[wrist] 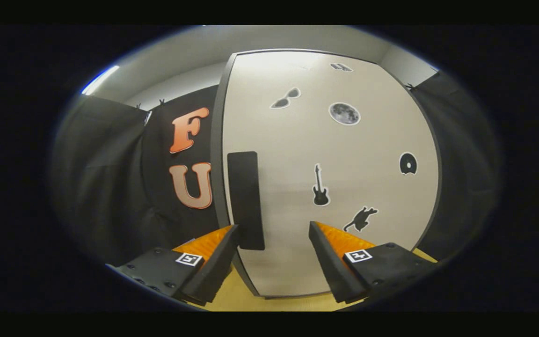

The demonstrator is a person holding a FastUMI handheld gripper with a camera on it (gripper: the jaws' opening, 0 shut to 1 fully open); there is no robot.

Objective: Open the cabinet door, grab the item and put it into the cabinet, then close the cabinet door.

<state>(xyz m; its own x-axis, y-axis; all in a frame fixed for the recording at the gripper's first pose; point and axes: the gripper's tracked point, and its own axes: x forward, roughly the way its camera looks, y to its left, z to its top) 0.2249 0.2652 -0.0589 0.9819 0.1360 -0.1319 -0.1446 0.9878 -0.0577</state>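
Dim booth; a bright ceiling strip light [100, 79] glares far left; heavy fisheye bending; soft focus throughout.

The cabinet door [344, 187] stands shut just ahead of the gripper [274, 238], whose fingers are spread apart with nothing between them. The handle [246, 200] runs upright along the door's left edge (close beside the left fingertip). Stickers [344, 113] dot the door beyond the fingers. A tabletop [246, 299] lies beneath.

matt smooth cabinet door [297, 154] — matt blk handle [245, 199]
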